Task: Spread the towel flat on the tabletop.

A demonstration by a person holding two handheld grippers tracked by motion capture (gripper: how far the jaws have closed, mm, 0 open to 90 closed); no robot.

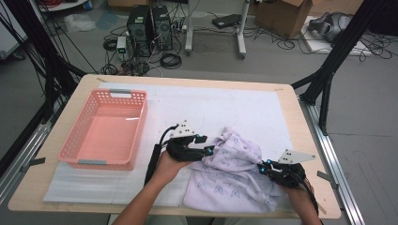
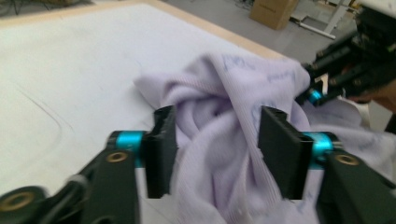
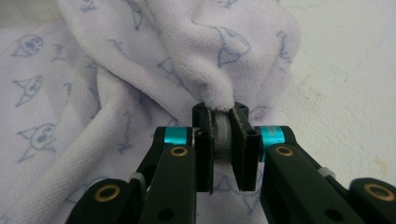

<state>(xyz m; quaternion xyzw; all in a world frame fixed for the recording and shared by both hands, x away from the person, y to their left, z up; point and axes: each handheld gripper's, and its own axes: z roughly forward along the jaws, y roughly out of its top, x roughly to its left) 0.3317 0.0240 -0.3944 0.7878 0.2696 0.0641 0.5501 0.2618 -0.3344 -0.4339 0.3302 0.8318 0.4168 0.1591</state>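
In the left gripper view the lavender towel is smeared by motion blur, so its printed figures cannot be made out, and its lower folds run off the bottom edge. In the right gripper view the pinched fold vanishes between the jaws. In the high view the towel covers part of the desk, and the person's forearms are cut off at the bottom edge.

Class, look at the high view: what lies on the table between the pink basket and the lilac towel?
Between the pink basket and the lilac towel, the high view shows the left gripper and its hand over a bare strip of white mat.
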